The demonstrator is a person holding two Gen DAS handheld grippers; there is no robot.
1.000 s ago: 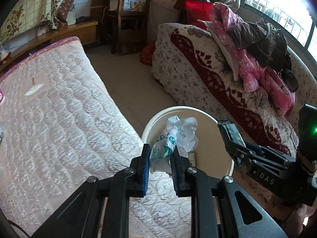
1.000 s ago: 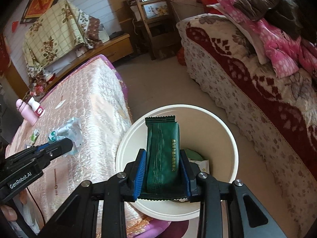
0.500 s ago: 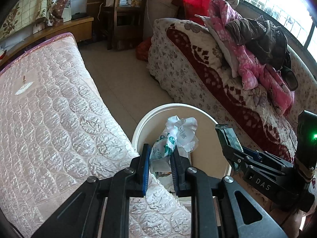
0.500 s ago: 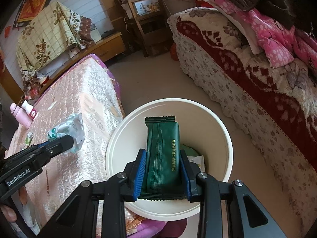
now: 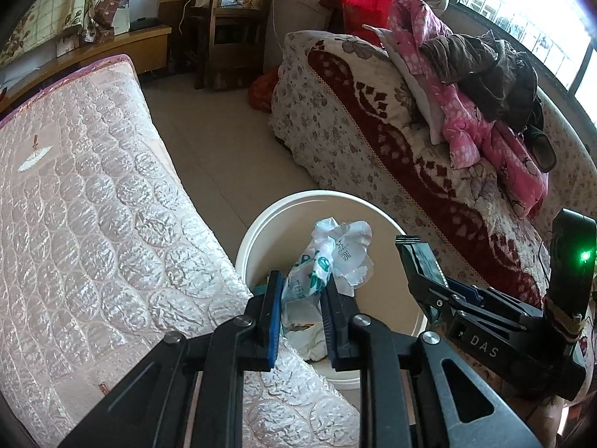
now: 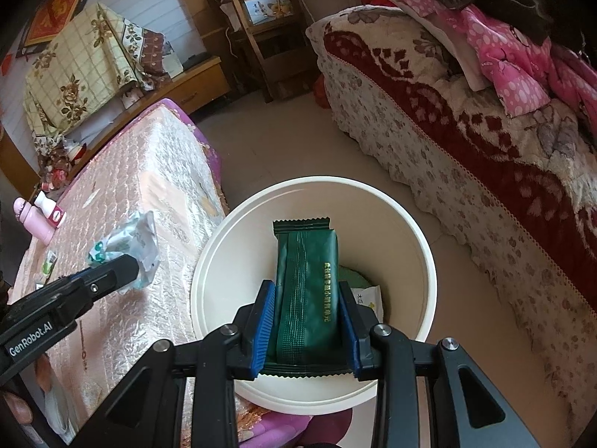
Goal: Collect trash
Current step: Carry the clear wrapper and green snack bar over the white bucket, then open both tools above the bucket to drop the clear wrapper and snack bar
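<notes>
Right wrist: claw [image 6: 306, 330] pinching glossy green sachet [image 6: 306, 291], round white bin [image 6: 421, 246]

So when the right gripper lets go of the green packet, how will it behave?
The green packet looks thin and flat, so probably light. It stands straight between the right gripper pads, so fairly stiff. It hangs over the white bucket and should drop in.

The green packet [image 6: 306, 291] hides most of the bin's [image 6: 418, 224] contents.

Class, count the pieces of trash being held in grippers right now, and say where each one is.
2. A crumpled white-green wrapper in the left gripper near the bucket; a dark green packet in the right gripper over it. More trash lies inside.
</notes>
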